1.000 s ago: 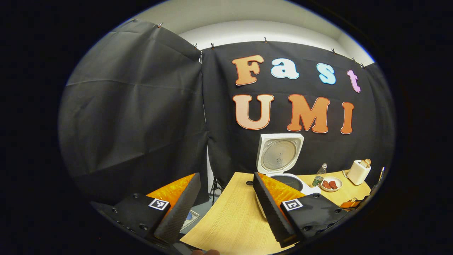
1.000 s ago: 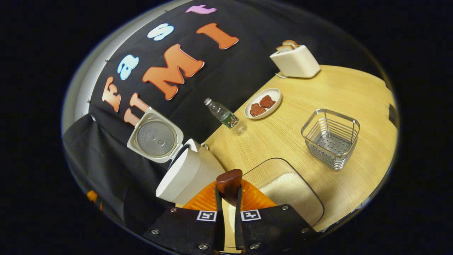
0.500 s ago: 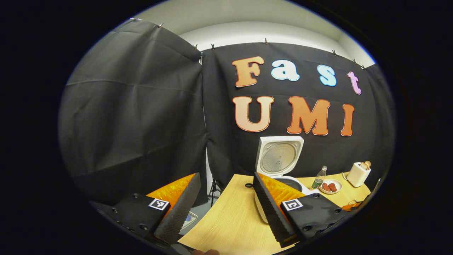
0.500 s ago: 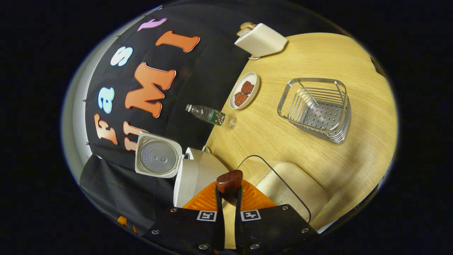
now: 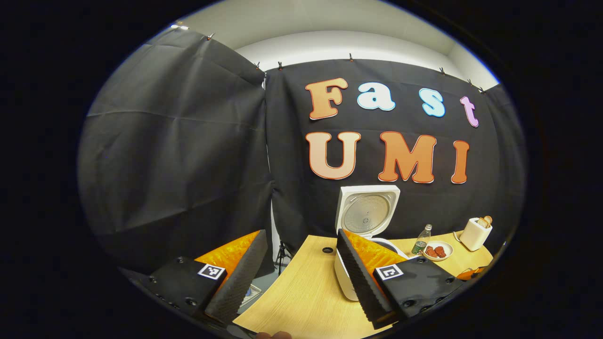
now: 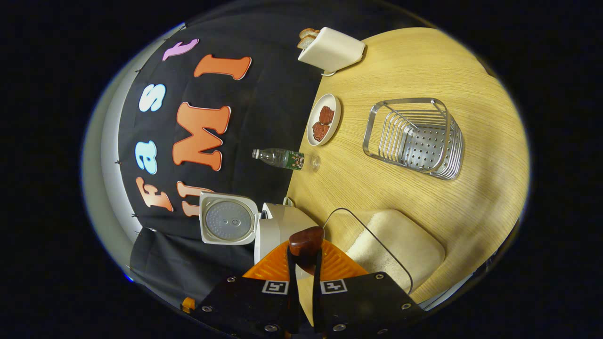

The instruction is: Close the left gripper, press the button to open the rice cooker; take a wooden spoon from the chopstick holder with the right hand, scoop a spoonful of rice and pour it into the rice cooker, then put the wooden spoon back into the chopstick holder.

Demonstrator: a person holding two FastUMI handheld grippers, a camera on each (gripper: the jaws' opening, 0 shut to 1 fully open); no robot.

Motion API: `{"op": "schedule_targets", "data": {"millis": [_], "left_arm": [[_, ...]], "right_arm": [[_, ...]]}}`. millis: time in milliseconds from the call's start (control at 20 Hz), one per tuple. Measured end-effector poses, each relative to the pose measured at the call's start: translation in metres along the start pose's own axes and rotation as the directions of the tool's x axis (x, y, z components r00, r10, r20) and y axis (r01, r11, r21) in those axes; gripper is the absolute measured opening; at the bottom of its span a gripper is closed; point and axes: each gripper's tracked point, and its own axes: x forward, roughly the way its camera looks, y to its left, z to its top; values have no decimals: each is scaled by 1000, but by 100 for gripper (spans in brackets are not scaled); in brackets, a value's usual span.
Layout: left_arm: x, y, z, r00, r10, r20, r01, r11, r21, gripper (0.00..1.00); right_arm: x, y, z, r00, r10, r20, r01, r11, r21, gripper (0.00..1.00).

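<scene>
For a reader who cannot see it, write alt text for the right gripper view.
The right gripper is shut on a wooden spoon, above a clear container of rice. Beyond stand an open rice cooker and an empty wire holder.

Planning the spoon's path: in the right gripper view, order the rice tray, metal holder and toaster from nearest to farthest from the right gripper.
1. Rice tray, right beside the right gripper.
2. Metal holder, mid-table.
3. Toaster, at the far edge by the wall.

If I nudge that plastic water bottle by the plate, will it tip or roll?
Probably tips easily: the bottle stands upright, tall and narrow, on the table. It looks nearly empty, so likely light. Once down, its round body would likely roll toward the plate.
</scene>
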Motion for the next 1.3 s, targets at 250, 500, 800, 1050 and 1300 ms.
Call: {"op": "schedule_targets", "data": {"millis": [250,500,800,1050,1300], "left_arm": [[-3,-8,0,1000,-10,-1,10,1000,-4,100],[-6,-14,-1,1000,-24,-2,24,1000,-10,100],[-12,-18,4,999,-39,7,40,999,-29,100],[-19,-16,6,998,-58,16,58,998,-12,100],[-23,-21,-1,995,-96,-3,96,995,-19,100]], "right_arm": [[-4,25,11,999,46,2,-46,998,53,10],[-5,50,15,996,82,-19,-80,994,78,10],[6,90,18,992,123,-38,-119,988,95,10],[21,132,19,986,161,-49,-157,985,77,10],[46,173,19,981,187,-51,-183,980,78,10]]}}
